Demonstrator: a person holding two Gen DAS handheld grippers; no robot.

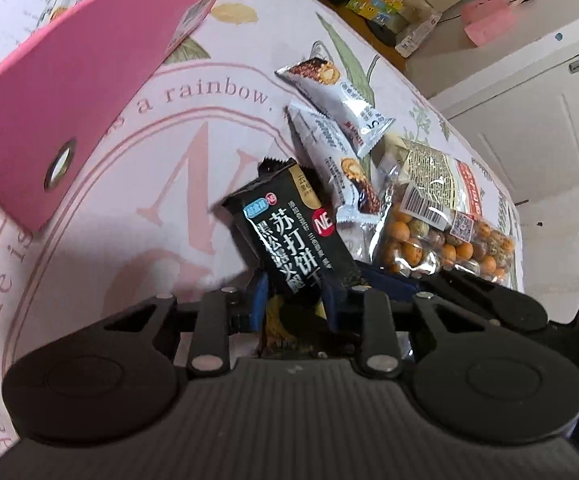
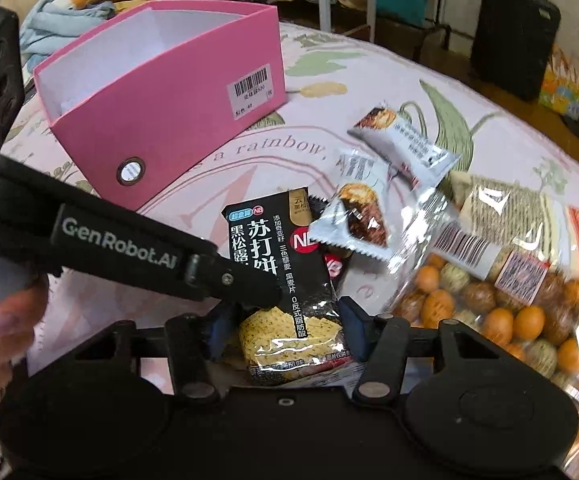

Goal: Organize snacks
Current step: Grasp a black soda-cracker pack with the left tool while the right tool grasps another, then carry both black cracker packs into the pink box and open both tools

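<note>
- The black soda-cracker packet [image 1: 295,236] is shown clamped between the blue pads of the left gripper [image 1: 295,300], which is closed onto the packet's lower end; the packet's long axis runs forward and upward from the jaws.
- In the right wrist view, the same packet [image 2: 285,280] lies between the pads of the right gripper [image 2: 285,324]; the jaws stand about a packet's width apart, and whether they press on it cannot be told.
- The pink box [image 2: 161,92], open-topped, is seen ahead and to the left of the packet, well apart from it; the transfer is judged to run in that direction.
- The left gripper's finger crosses in from the left, on the box's side.
- Two silver wafer packets [image 2: 405,140] and a bag of coated nuts [image 2: 489,292] remain on the printed cloth [image 2: 369,68], to the right.
</note>
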